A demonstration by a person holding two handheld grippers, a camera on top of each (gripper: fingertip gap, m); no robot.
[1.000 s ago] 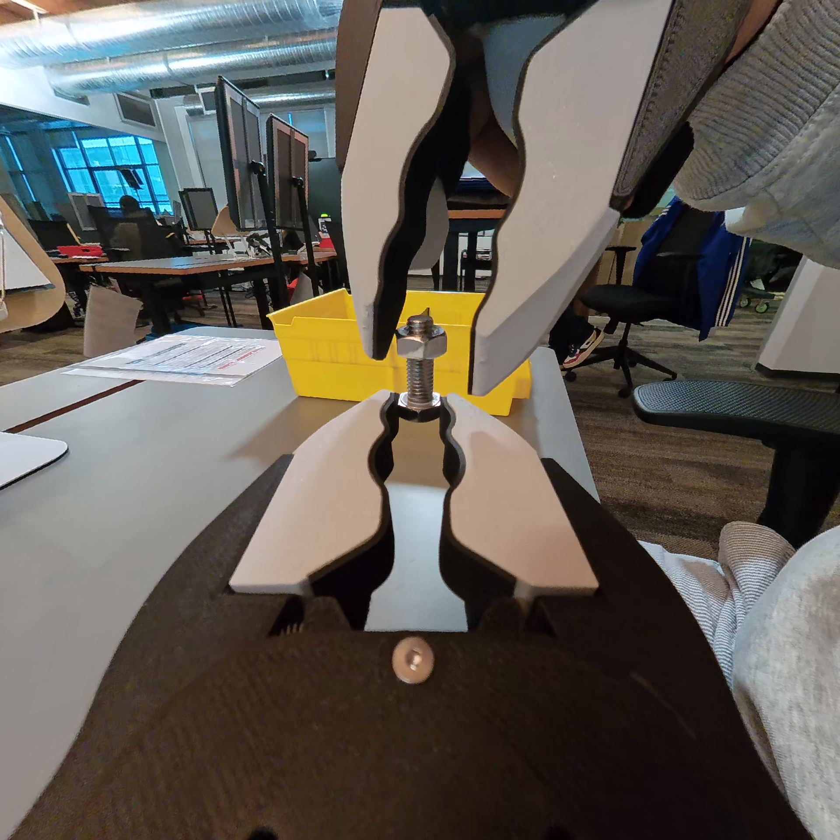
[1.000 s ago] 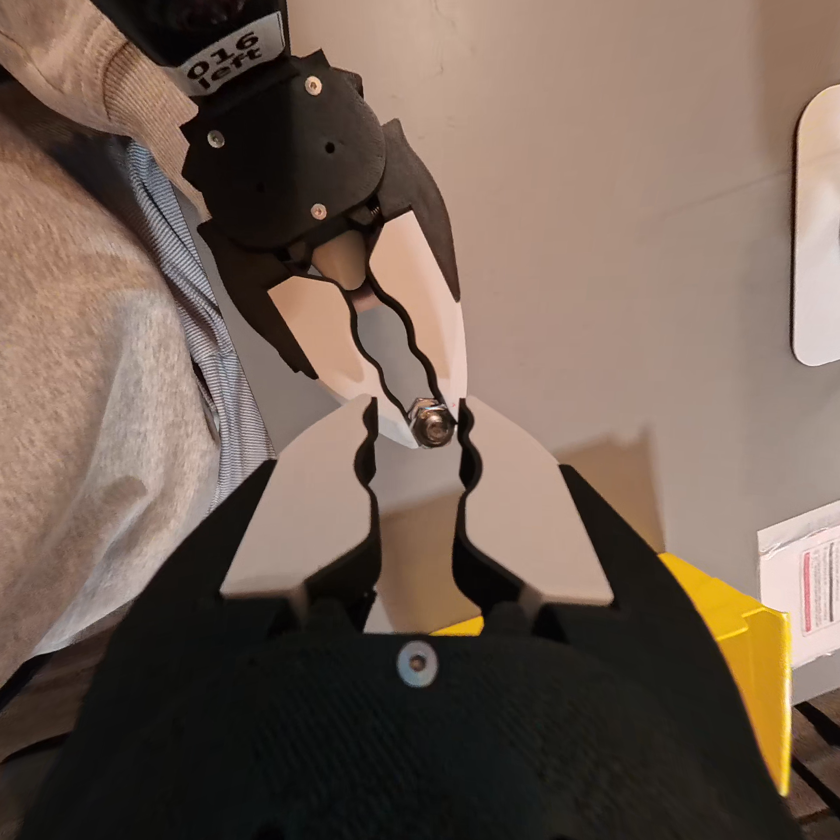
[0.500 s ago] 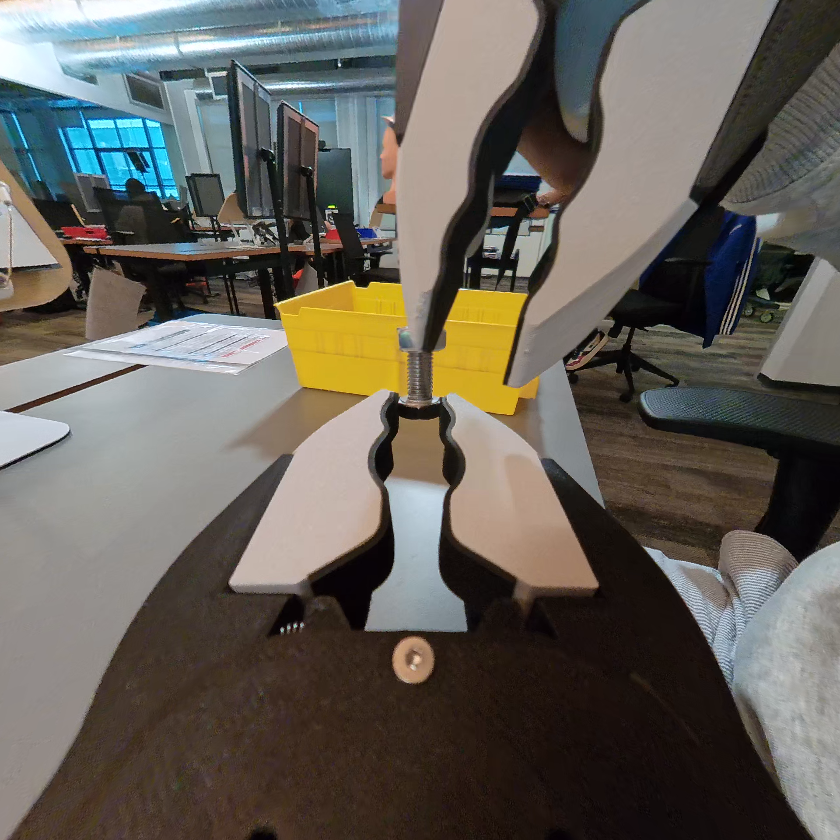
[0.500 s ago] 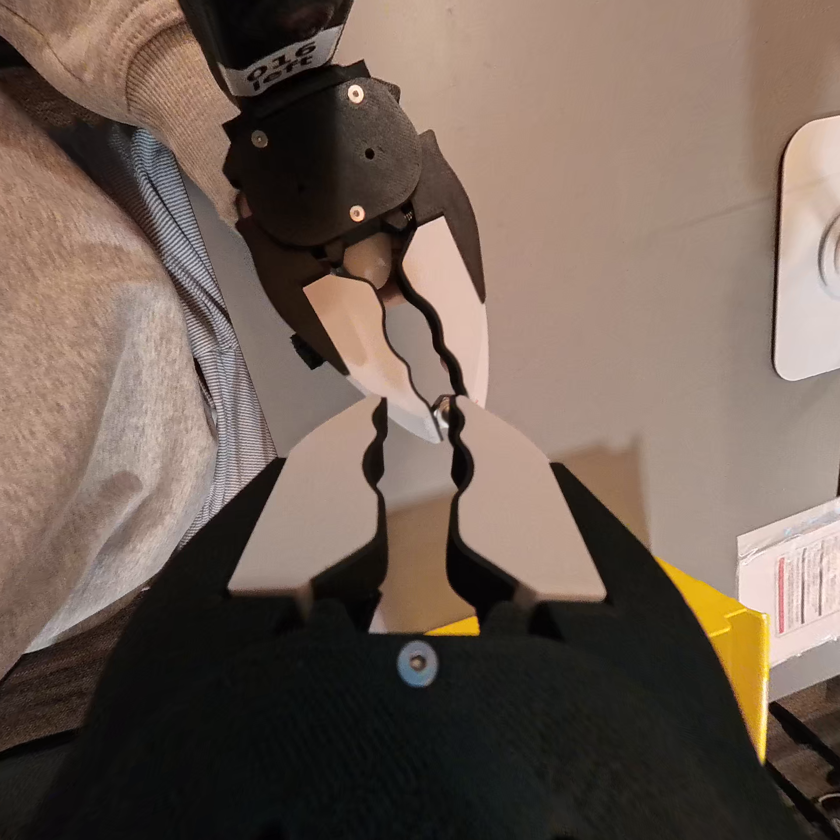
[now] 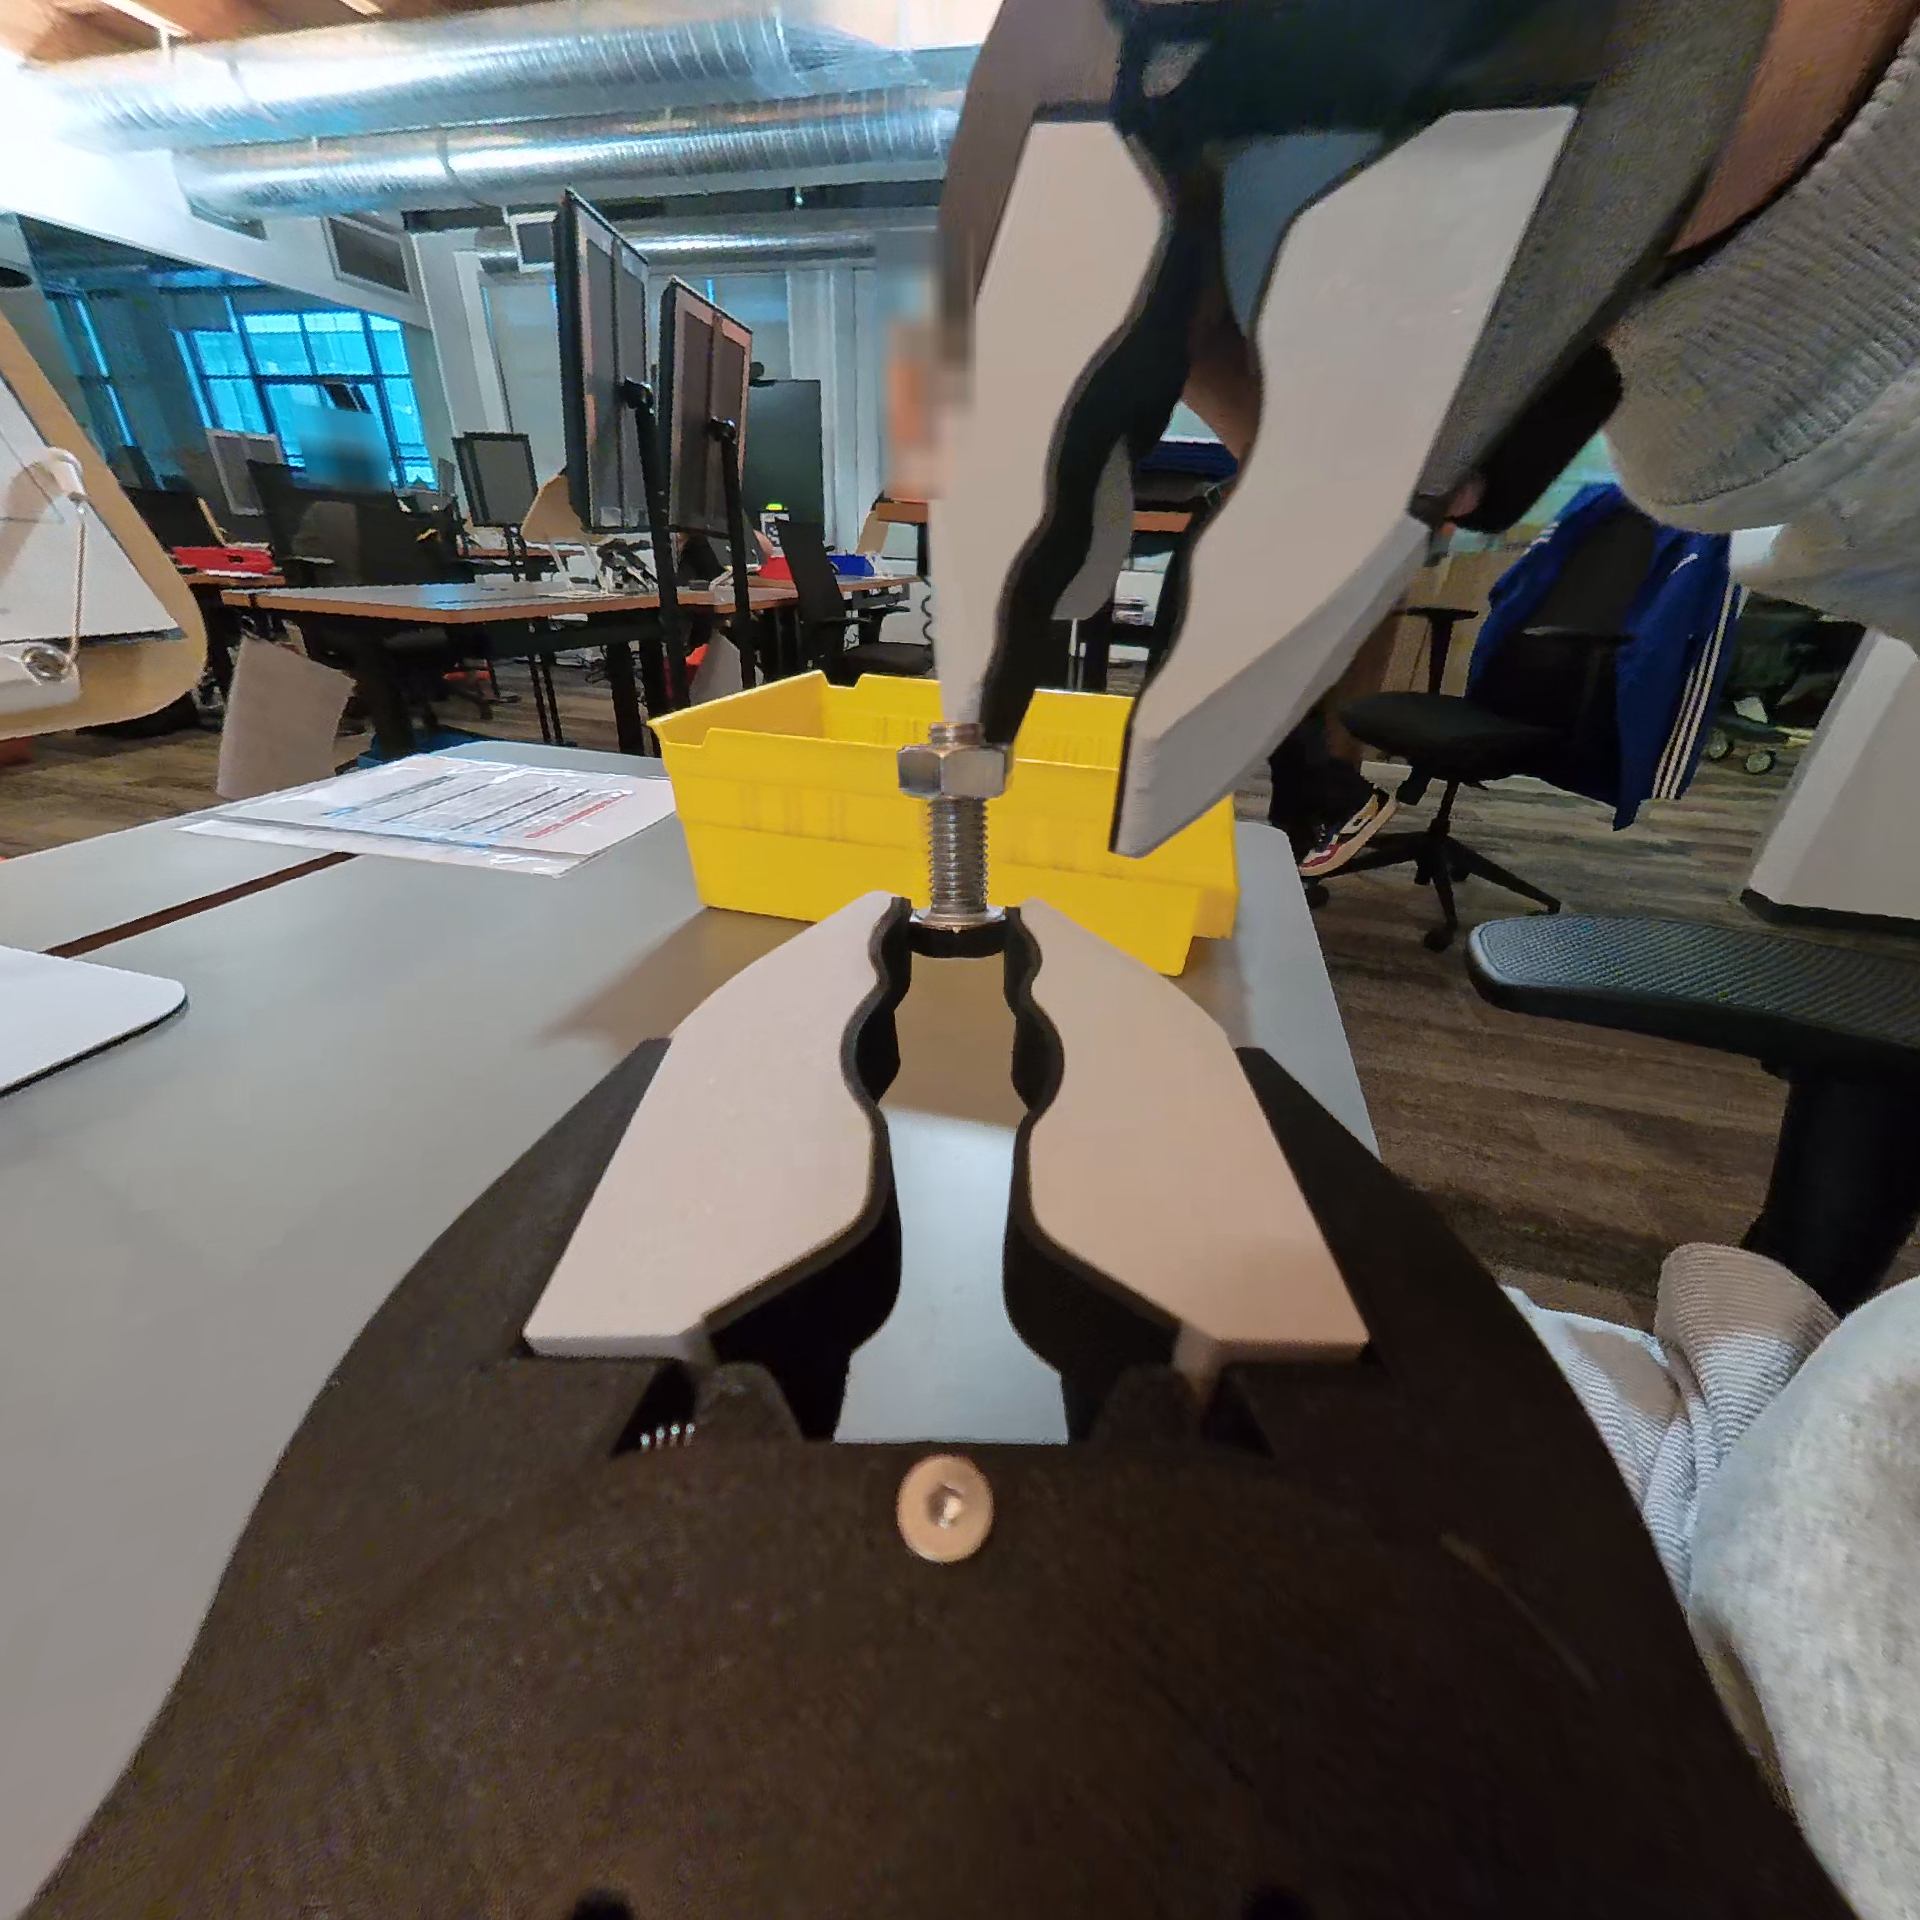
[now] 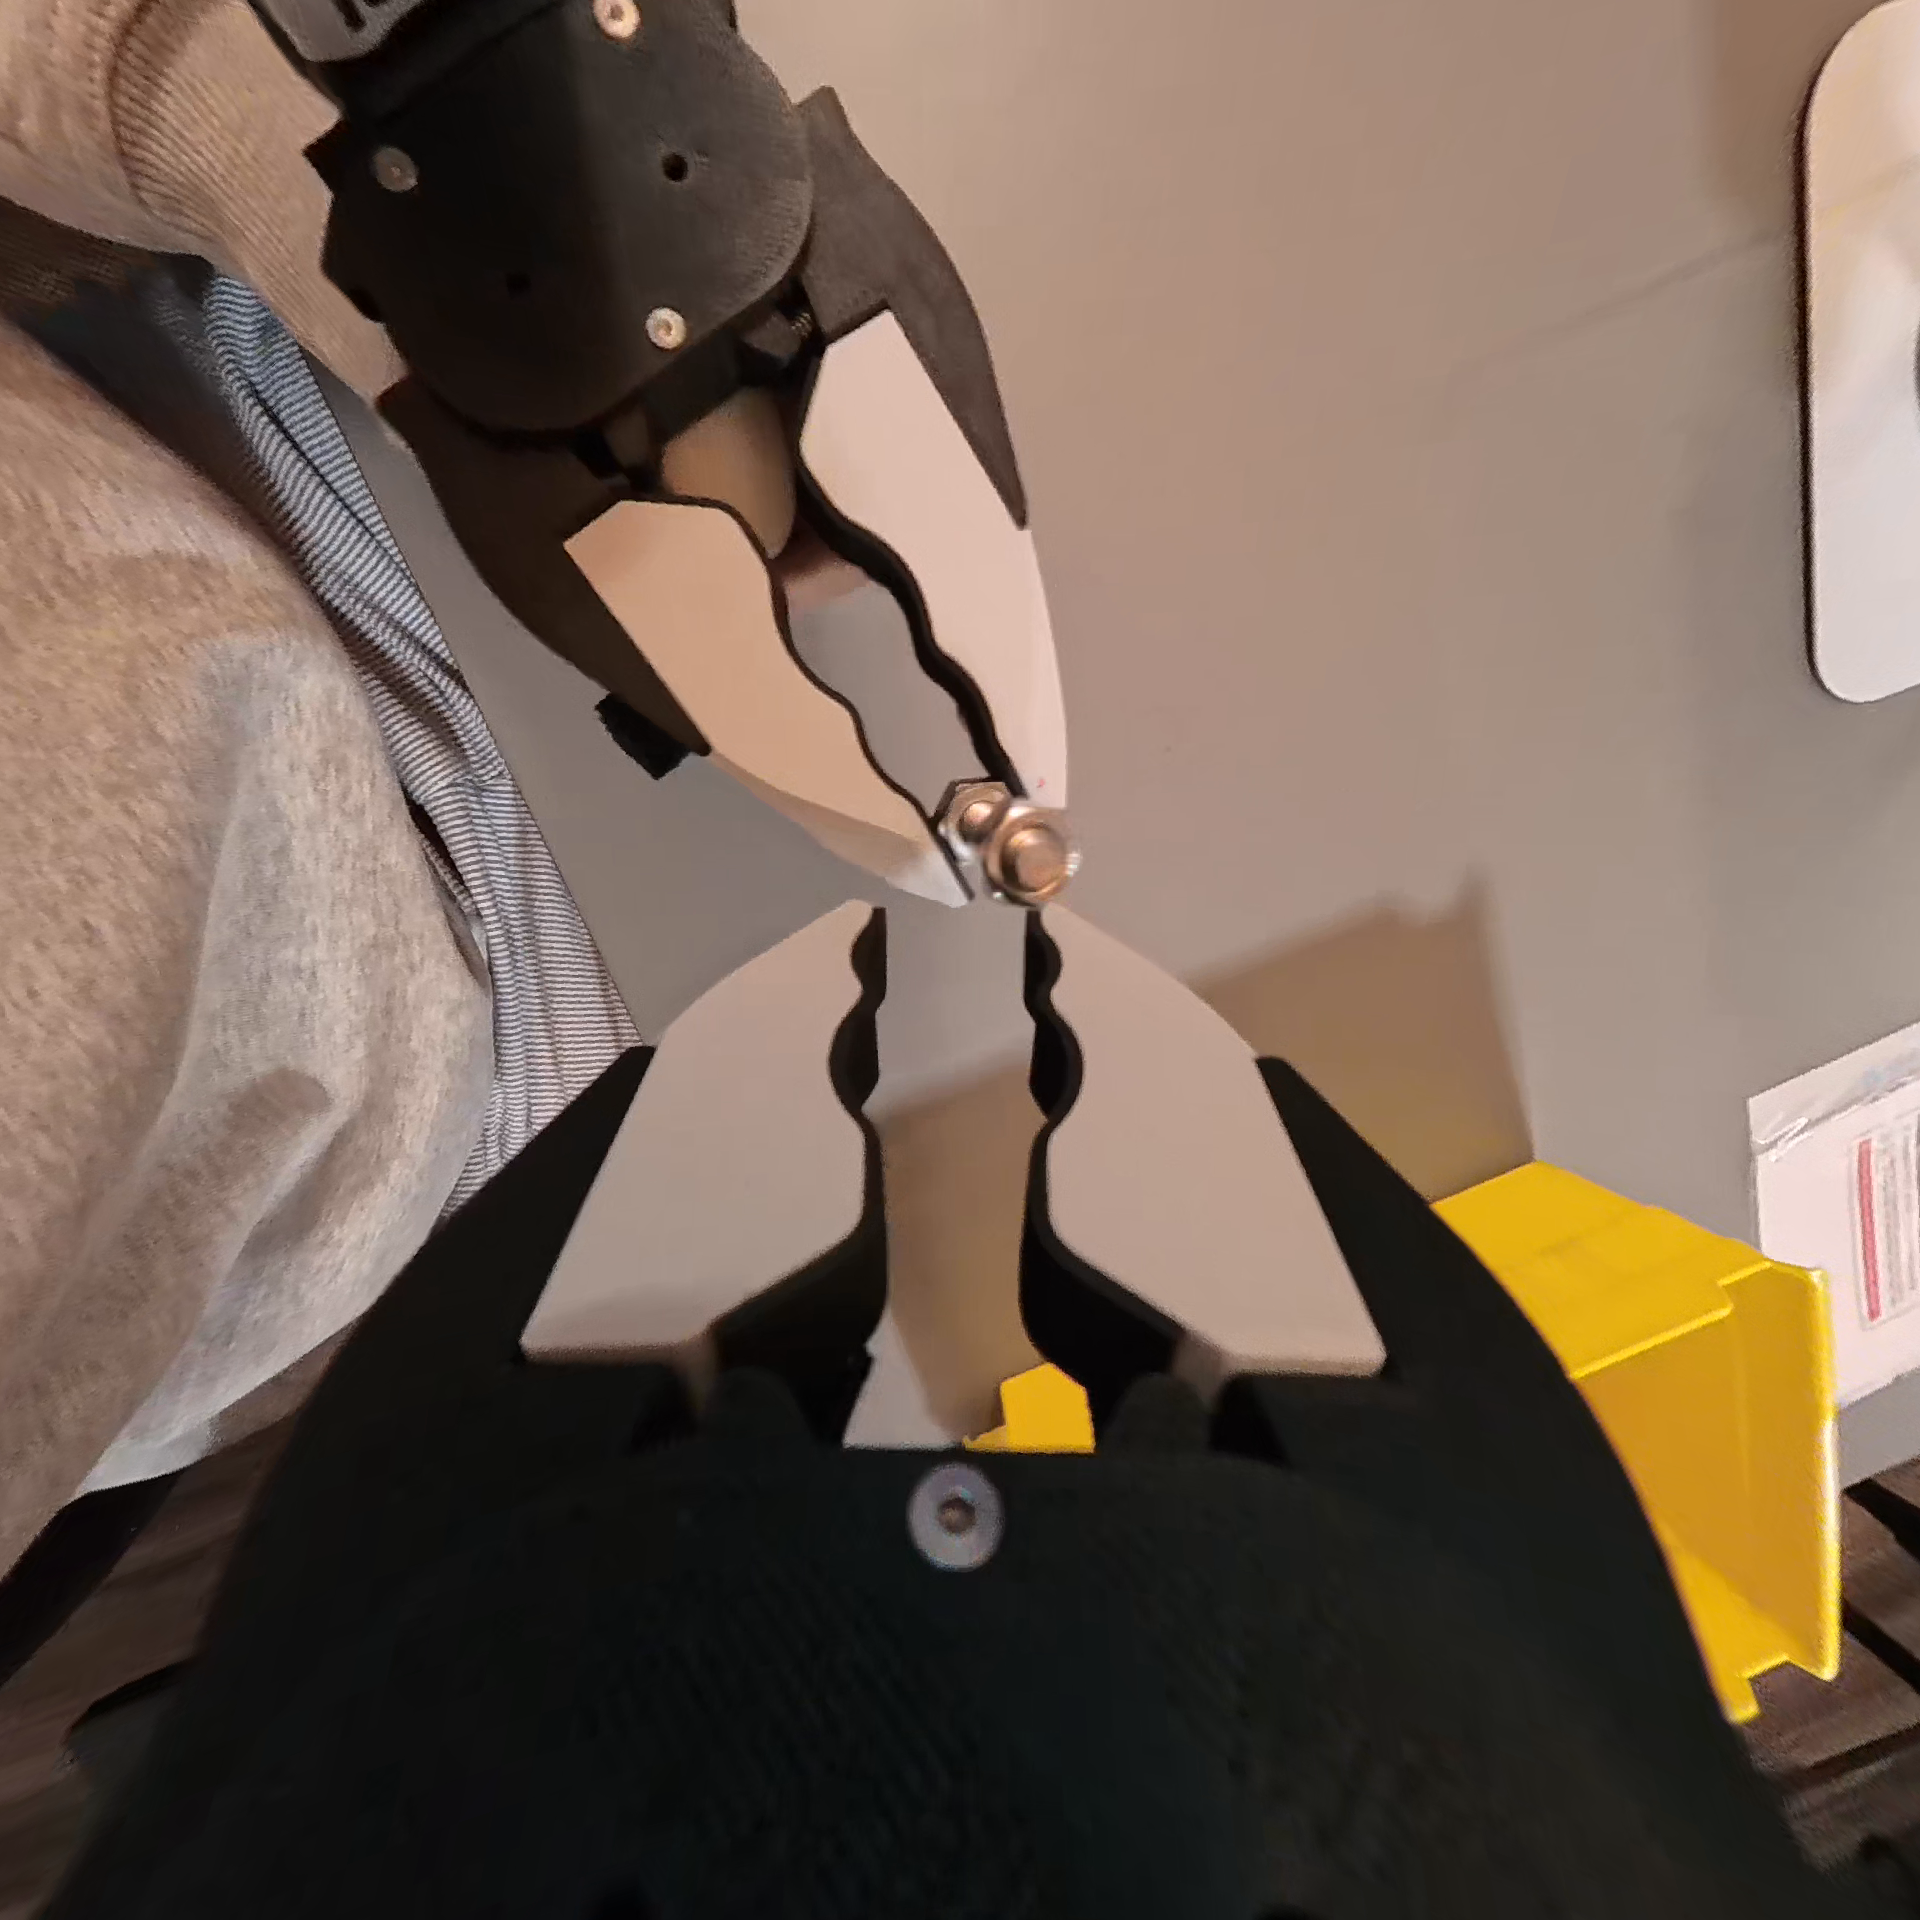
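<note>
My left gripper [image 5: 954, 920] is shut on the head of a steel bolt [image 5: 951, 862] and holds it upright above the grey table [image 5: 364, 1039]. A hex nut [image 5: 954, 769] sits on the bolt's upper end. My right gripper [image 5: 1055, 790] comes down from above with its jaws apart. One of its fingertips [image 5: 982, 717] is at the nut's top edge, the other hangs off to the right. In the right wrist view my right gripper [image 6: 954, 920] is open and the nut [image 6: 1023, 857] lies just beyond its tips, held out by the left gripper [image 6: 987, 831].
A yellow bin [image 5: 790, 821] stands behind the bolt near the table's far edge and shows in the right wrist view [image 6: 1621, 1403]. A white pad [image 5: 62, 1018] and a printed sheet [image 5: 436, 805] lie on the left. A chair armrest [image 5: 1683, 987] is right of the table. The grippers are tip to tip, or close to it.
The right gripper's tips straddled the nut a second ago. They have since slid off it, and the nut now sits just beyond them. The left gripper still holds the bolt.
</note>
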